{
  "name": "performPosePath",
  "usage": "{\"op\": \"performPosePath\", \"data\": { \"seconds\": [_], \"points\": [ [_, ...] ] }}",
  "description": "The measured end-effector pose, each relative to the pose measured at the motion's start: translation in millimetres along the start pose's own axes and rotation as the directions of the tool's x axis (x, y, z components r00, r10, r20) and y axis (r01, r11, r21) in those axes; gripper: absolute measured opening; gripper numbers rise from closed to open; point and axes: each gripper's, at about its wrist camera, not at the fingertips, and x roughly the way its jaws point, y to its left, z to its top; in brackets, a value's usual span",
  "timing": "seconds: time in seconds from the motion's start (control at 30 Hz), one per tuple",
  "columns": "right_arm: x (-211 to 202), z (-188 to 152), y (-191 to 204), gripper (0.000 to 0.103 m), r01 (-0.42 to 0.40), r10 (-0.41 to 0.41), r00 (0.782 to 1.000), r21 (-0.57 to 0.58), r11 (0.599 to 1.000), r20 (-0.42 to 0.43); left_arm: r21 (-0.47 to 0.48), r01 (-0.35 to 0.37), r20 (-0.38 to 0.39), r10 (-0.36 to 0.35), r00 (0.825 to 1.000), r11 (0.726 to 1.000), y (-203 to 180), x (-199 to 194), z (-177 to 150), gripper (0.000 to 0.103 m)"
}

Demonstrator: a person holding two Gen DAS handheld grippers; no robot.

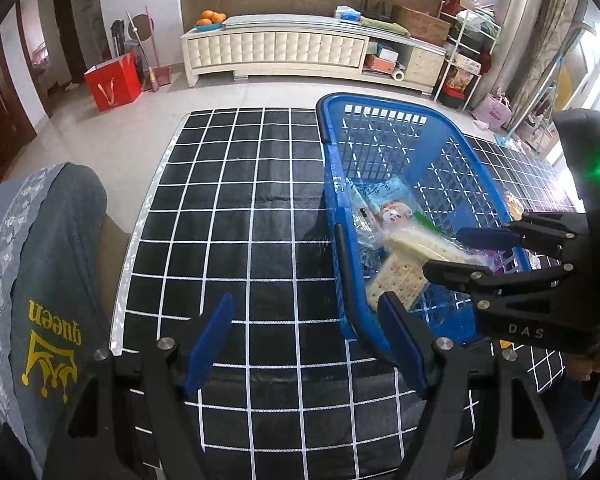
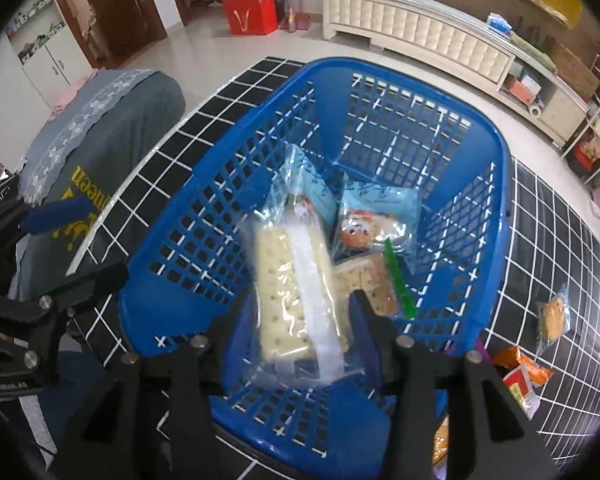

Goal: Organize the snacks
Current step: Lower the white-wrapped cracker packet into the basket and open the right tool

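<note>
A blue plastic basket (image 1: 384, 120) (image 2: 452, 80) stands on the black grid tablecloth. Inside lie several wrapped snacks, among them a light blue packet (image 2: 384, 200) and a cracker pack with a green strip (image 2: 374, 280). My right gripper (image 2: 300, 316) (image 1: 444, 252) hangs over the basket's near end, jaws apart. A clear-wrapped cracker pack (image 2: 292, 288) (image 1: 416, 246) lies blurred between them; contact with the fingers is unclear. My left gripper (image 1: 304, 340) is open and empty above the cloth, just left of the basket's near corner.
More snacks lie on the cloth right of the basket: a small bun in clear wrap (image 2: 554, 318) and orange packets (image 2: 520, 372). A grey-covered chair back (image 1: 48, 264) stands at the table's left edge. A white cabinet (image 1: 300, 48) is across the floor.
</note>
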Motion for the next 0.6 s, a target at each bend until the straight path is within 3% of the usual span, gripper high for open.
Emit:
{"op": "performPosePath", "data": {
  "seconds": [0.1, 0.2, 0.33, 0.6],
  "points": [
    [-6, -1, 2, 0.09, 0.005, -0.005, 0.999, -0.023, 1.0, 0.031, -0.013, -0.023, 0.006, 0.023, 1.0, 1.0, -3, -6, -3, 0.073],
    [-19, -7, 5, 0.092, 0.025, -0.021, 0.997, -0.057, 0.998, 0.076, 0.007, -0.03, 0.023, 0.03, 0.999, 1.0, -13, -16, -6, 0.073],
    [-45, -20, -13, 0.092, -0.014, 0.014, 0.994, -0.003, 1.0, 0.111, 0.034, -0.02, 0.04, 0.019, 0.999, 0.999, -31, -27, -9, 0.073],
    [-103, -61, -58, 0.092, -0.002, -0.009, 0.983, 0.058, 0.998, 0.185, 0.069, 0.023, 0.092, -0.029, 0.995, 0.997, -86, -53, -4, 0.073]
  ]
}}
